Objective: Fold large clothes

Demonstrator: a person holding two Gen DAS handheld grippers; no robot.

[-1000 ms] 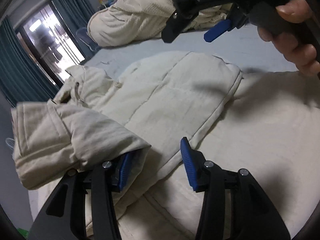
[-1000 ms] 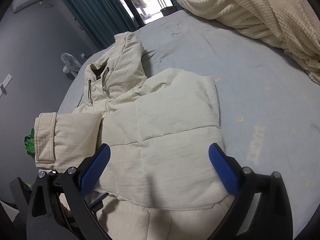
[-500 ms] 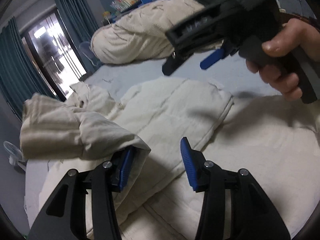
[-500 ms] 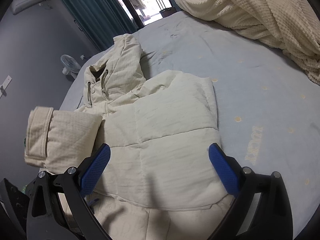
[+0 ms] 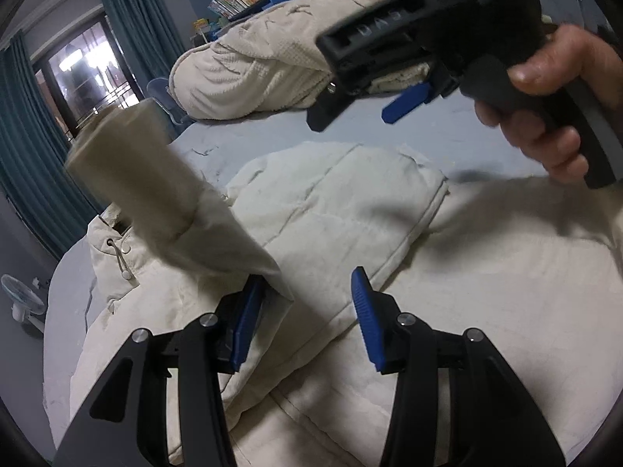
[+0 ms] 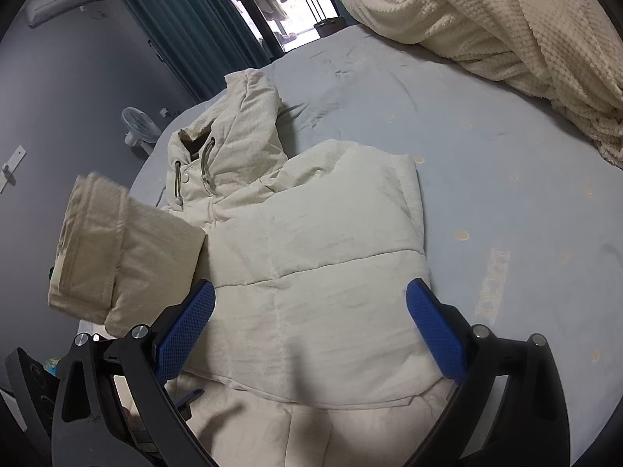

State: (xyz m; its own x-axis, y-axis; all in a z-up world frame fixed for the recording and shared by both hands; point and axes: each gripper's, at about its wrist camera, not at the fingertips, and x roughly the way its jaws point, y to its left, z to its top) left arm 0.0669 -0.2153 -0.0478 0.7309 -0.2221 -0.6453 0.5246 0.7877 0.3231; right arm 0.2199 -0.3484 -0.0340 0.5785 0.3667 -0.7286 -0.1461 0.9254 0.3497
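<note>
A pale blue bed (image 6: pixel 506 179) carries a cream jacket (image 6: pixel 311 257) and a bunched white blanket (image 6: pixel 506 27)

My feed is dim and bluish; daylight glares through the window (image 5: pixel 83 78) at upper left. The raised sleeve (image 5: pixel 155 190) smears with motion blur. Fisheye bending darkens every corner.

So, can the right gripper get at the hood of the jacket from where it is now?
Probably yes. The right gripper is open and empty above the jacket, and the hood lies bare ahead of it; the raised sleeve stays off to one side.
</note>
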